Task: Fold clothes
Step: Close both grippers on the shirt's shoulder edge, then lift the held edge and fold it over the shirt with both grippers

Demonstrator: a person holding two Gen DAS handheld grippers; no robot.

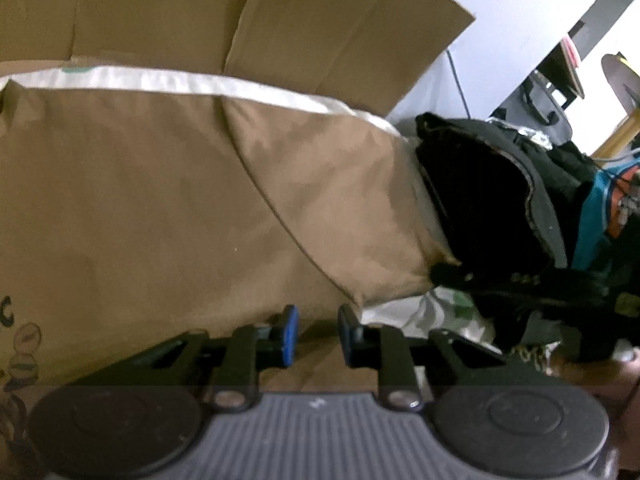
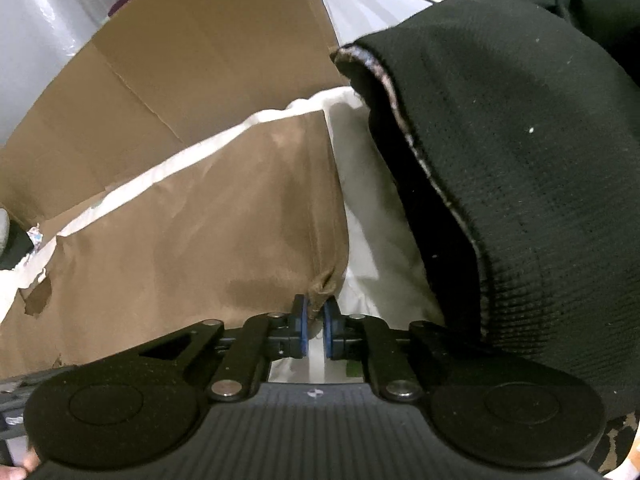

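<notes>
Dim indoor light; bright glare top right in left view; soft blur, fisheye-dark corners.

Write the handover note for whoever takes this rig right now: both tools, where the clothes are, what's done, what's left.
Right tool: shut on the corner of the tan fabric piece with white lining.
Left tool: jaws narrowly apart above the same tan fabric, gripping nothing.
The black knit garment lies heaped beside it, with a teal printed garment further right. Brown cardboard sheet stands behind.
Done: one corner pinched, no fold visible.
Left: probably grip with the left tool, fold the tan piece, then the dark pile.
</notes>
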